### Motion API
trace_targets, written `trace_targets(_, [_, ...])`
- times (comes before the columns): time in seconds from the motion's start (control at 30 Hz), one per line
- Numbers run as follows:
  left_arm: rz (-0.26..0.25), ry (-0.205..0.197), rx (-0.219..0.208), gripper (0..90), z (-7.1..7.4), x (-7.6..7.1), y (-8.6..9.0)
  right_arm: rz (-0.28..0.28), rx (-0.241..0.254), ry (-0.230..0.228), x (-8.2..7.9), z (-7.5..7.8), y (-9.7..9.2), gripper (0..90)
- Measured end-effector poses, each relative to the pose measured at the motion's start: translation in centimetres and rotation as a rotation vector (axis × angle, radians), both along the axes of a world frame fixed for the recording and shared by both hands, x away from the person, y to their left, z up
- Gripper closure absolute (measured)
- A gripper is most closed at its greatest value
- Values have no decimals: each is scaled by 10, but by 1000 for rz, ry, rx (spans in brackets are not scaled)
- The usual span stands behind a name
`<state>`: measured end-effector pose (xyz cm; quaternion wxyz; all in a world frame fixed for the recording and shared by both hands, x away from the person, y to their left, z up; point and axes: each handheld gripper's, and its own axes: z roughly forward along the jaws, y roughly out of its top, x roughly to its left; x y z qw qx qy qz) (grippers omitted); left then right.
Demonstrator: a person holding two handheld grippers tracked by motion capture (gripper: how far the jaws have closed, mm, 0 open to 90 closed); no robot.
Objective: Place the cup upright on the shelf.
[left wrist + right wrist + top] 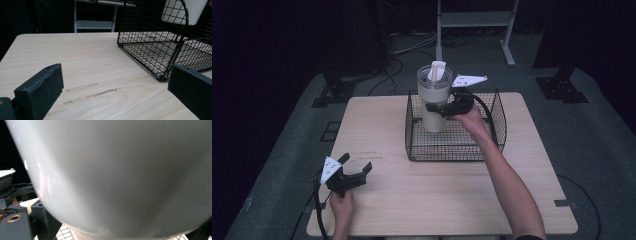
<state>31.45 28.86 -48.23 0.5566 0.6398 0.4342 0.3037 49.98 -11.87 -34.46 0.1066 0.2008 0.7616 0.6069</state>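
Observation:
A tall white tumbler (433, 100) with a lid and an upright white piece on top stands upright inside the black wire basket (452, 157), and in the left gripper view its base (183, 12) seems to hang above the basket floor. My right gripper (438, 108) is shut on the tumbler's side, about halfway up. In the right gripper view the tumbler (120, 175) is pressed close between the jaws, with one finger (42, 220) at the lower left. My left gripper (356, 164) rests open near the table's front left, its jaws (115, 87) wide apart over bare wood.
The wire basket (150, 50) sits on the far middle of the light wooden table (452, 200). Faint scuff marks (92, 93) streak the wood ahead of the left gripper. Cables and a metal stand (474, 20) lie on the dark floor behind.

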Motion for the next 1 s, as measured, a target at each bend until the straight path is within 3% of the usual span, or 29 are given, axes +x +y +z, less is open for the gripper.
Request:
trace_targets(0.33, [-4,-2,-2,0,0,0,0,14,-28,58,15,-20,1,86])
trace_targets(1.0, [-7,-1,-6,0,0,0,1,21,-101,112,27,-45,13,85])
